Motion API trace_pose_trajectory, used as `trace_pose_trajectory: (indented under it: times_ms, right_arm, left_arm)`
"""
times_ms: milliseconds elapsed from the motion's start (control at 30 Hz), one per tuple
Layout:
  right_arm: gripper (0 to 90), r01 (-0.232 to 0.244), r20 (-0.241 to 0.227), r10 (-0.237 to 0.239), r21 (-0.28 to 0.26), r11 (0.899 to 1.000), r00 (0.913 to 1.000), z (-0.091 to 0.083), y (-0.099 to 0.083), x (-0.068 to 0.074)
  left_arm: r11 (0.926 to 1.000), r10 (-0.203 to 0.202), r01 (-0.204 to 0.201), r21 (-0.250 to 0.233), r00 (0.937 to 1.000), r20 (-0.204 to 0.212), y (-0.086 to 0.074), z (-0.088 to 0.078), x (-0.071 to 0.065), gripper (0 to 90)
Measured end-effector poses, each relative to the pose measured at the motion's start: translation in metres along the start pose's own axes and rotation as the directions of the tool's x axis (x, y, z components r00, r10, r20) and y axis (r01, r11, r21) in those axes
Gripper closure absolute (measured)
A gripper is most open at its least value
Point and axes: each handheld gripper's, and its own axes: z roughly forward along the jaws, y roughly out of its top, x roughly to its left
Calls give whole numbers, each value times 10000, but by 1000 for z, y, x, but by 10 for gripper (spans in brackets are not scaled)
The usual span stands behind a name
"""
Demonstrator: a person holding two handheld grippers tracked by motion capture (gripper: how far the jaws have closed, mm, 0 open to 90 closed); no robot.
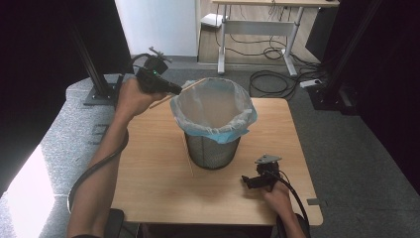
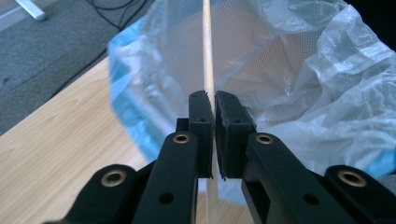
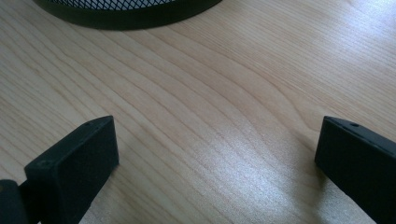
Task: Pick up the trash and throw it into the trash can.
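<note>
I counted two sticks, one (image 2: pixel 207 56) clamped in my left gripper (image 2: pixel 214 105), one (image 1: pixel 187 156) lying on the table (image 1: pixel 148 168); one bin (image 1: pixel 213 148), one bag (image 1: pixel 237 116).

Wooden stick's (image 2: pixel 207 56) far end cut off at frame top

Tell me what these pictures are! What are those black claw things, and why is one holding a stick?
A person sits at a wooden table with a grabbing tool in each hand. One camera looks down from above; two more ride on the tools, looking along their black jaws. The left gripper is shut on a thin wooden stick, held over a mesh bin lined with a plastic bag. The right gripper rests low by the table, open and holding nothing. Another stick lies on the table beside the bin.
</note>
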Motion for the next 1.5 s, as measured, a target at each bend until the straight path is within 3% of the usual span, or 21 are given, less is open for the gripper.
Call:
trace_pose_trajectory:
  times_ms: [67,100,133,167,200,300,400,633,900,933,967,1033,1300,1433,1500]
  right_arm:
    - [0,0,-2,0,1,10000,10000,0,0,0]
    - [0,4,-6,-4,-1,10000,10000,0,0,0]
    - [0,1,-14,-1,0,10000,10000,0,0,0]
    - [0,2,-15,-2,-1,10000,10000,0,0,0]
    - [0,10,-21,-10,-1,10000,10000,0,0,0]
    - [0,15,-22,-15,3,10000,10000,0,0,1]
    - [0,15,-27,-15,3,10000,10000,0,0,1]
    - [0,15,-22,-15,21,10000,10000,0,0,1]
    - [0,-5,-13,5,16,10000,10000,0,0,1]
    - [0,-11,-11,11,16,10000,10000,0,0,1]
    - [0,-13,-13,13,18,10000,10000,0,0,1]
    - [0,-12,-11,12,16,10000,10000,0,0,1]
    - [0,16,-12,-16,23,10000,10000,0,0,1]
    - [0,15,-16,-15,25,10000,10000,0,0,1]
    - [0,17,-18,-17,25,10000,10000,0,0,1]
  left_arm:
    - [9997,133,-136,-187,9998,-175,4,5,-2,804]
    - [9993,155,-163,-330,9996,-247,5,6,-3,601]
    - [9989,193,-207,-430,9993,-323,5,7,-4,534]
    - [9971,375,-427,-630,9960,-810,6,6,-6,458]
    - [9971,375,-427,-630,9960,-810,6,6,-6,388]
    - [9954,367,-461,-838,9931,-1110,3,2,-5,261]
    - [9937,295,-436,-1029,9905,-1346,-3,-4,-3,190]
    - [9914,-68,-140,-1305,9875,-1573,-27,-13,8,120]
    - [9900,-611,356,-1367,9805,-1866,-69,-12,21,26]
    - [9903,-679,418,-1326,9778,-1984,-82,-8,23,15]
    - [9903,-679,418,-1326,9778,-1984,-82,-8,23,10]
    - [9897,-785,524,-1330,9768,-1993,-96,-2,24,3]
    - [9833,-1199,956,-1549,9805,-1560,-145,27,26,0]
    - [9815,-1347,1119,-1552,9802,-1449,-171,53,21,0]
    - [9820,-1342,1120,-1518,9803,-1446,-175,59,19,0]
